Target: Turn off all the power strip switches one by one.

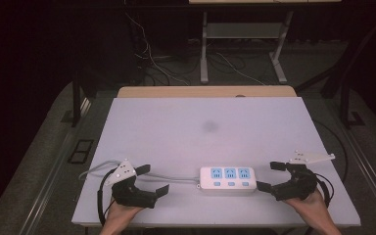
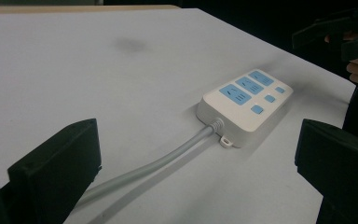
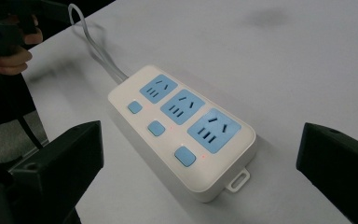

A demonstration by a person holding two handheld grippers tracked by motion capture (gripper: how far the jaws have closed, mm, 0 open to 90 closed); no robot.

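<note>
1. A white power strip lay flat on the white table, close to the near edge and a little right of the middle. Its long side ran along that edge.
2. It carried three blue sockets in a row, with three small blue buttons beside them on the near side.
3. Its grey cord left the left end, ran along the table toward the left gripper and looped back near the table's left edge.
4. The left gripper rested at the near left of the table, held in the person's left hand. Its jaws stood wide apart and held nothing. In the left gripper view the cord passed between them on the table, untouched as far as could be seen.
5. The right gripper sat just beside the strip's right end, in the person's right hand. Its jaws were also spread wide, with nothing gripped. In the right gripper view the strip lay between them, clear of both.
6. A small mounting tab stuck out from the strip's right end, toward the right gripper.
7. Behind the strip, the table was bare up to its far edge, apart from a faint dark smudge. A narrow strip of surface separated the power strip from the near edge.
8. Beyond the table's far edge, a wooden board showed, and the floor behind held loose cables and the legs of a stand.
</note>
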